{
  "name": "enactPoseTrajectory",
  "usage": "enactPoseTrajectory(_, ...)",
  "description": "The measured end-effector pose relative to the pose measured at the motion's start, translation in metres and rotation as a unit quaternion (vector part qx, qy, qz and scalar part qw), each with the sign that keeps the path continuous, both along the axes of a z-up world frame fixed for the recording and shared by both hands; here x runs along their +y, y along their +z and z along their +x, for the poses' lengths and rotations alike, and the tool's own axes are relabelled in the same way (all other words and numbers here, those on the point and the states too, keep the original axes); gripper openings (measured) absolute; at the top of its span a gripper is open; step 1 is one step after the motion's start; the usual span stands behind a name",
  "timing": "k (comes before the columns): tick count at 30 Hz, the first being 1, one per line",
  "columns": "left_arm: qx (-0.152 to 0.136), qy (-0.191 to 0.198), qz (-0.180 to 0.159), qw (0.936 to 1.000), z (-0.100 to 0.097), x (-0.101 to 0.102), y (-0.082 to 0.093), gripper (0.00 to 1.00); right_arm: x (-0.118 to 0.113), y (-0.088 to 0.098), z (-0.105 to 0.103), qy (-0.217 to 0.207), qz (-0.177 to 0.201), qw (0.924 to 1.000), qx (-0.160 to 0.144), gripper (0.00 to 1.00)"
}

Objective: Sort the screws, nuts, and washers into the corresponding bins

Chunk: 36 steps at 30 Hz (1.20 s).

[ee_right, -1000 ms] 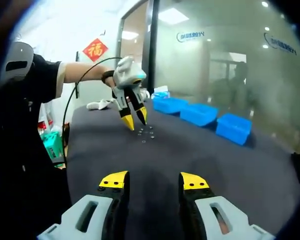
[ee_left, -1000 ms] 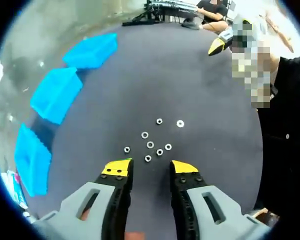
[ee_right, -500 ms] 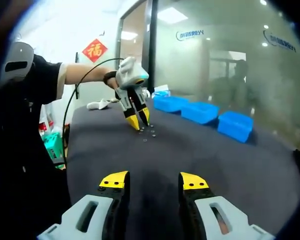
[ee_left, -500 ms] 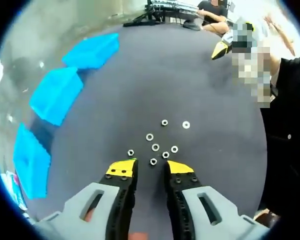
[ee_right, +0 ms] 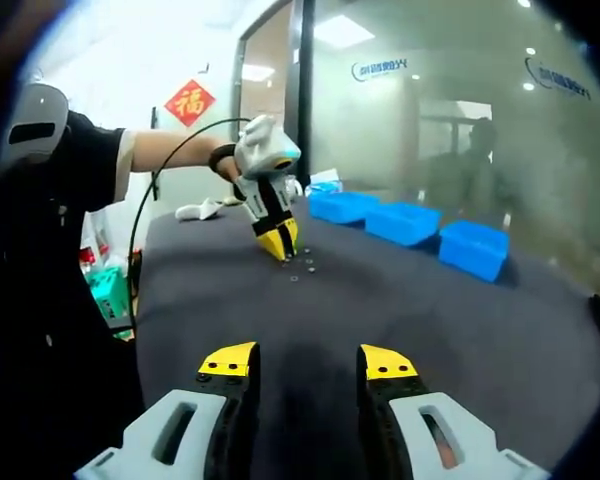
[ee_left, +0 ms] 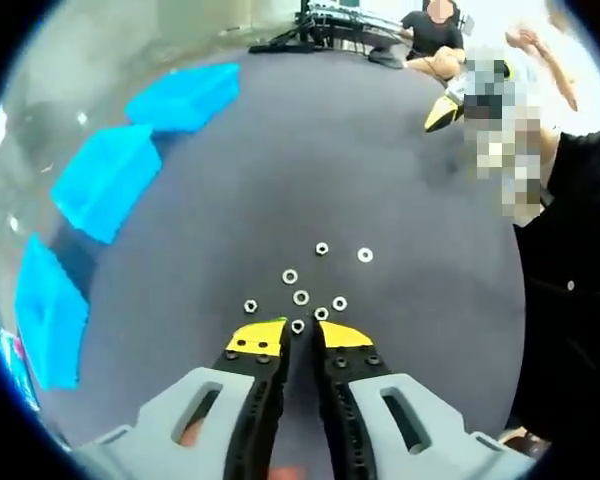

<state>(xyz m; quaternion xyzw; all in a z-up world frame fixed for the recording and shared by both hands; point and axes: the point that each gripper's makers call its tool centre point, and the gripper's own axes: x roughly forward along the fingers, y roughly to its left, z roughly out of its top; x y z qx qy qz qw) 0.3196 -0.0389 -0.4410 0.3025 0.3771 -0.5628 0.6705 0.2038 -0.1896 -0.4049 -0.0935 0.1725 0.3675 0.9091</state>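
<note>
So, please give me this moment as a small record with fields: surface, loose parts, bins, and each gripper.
surface: dark grey table
loose parts: seven small silver ring-shaped pieces in a loose cluster; nuts or washers, too small to tell
bins: three blue bins in a row along the table's far side
left gripper: jaws nearly closed around the nearest piece
right gripper: open, holding nothing, apart from the cluster
</note>
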Motion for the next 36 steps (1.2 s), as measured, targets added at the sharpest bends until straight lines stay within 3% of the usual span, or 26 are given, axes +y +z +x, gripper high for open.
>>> enactPoseTrajectory(13,0.018,0.025,-0.022,0.9993,0.001,-0.001,0.0,0.06,0.0,0.0,-0.001,-0.003,0.001,1.0,0.0,0.34)
enactPoseTrajectory(21,-0.012,0.047,-0.065,0.9967,0.002,0.0,0.009,0.05,-0.002,0.001,0.003,-0.016,-0.004,0.9999,-0.004,0.34)
enactPoseTrajectory(26,-0.022,0.07,-0.107,0.9915,-0.002,0.004,0.018,0.05,-0.005,0.005,0.006,-0.032,0.002,0.9994,-0.012,0.34)
enactPoseTrajectory(31,-0.045,0.108,-0.167,0.979,0.0,0.01,0.036,0.05,-0.005,0.011,0.004,-0.039,0.008,0.999,-0.019,0.34)
enactPoseTrajectory(33,-0.107,0.129,-0.169,0.9712,0.011,0.021,0.045,0.05,-0.006,0.014,0.005,-0.048,0.009,0.9985,-0.025,0.34)
enactPoseTrajectory(34,-0.115,0.13,-0.177,0.9689,0.01,0.022,0.048,0.05,-0.008,0.016,0.007,-0.056,0.001,0.9979,-0.033,0.34)
enactPoseTrajectory(36,-0.105,0.15,-0.214,0.9595,0.006,0.022,0.058,0.05,-0.008,0.021,0.006,-0.058,0.002,0.9976,-0.038,0.34)
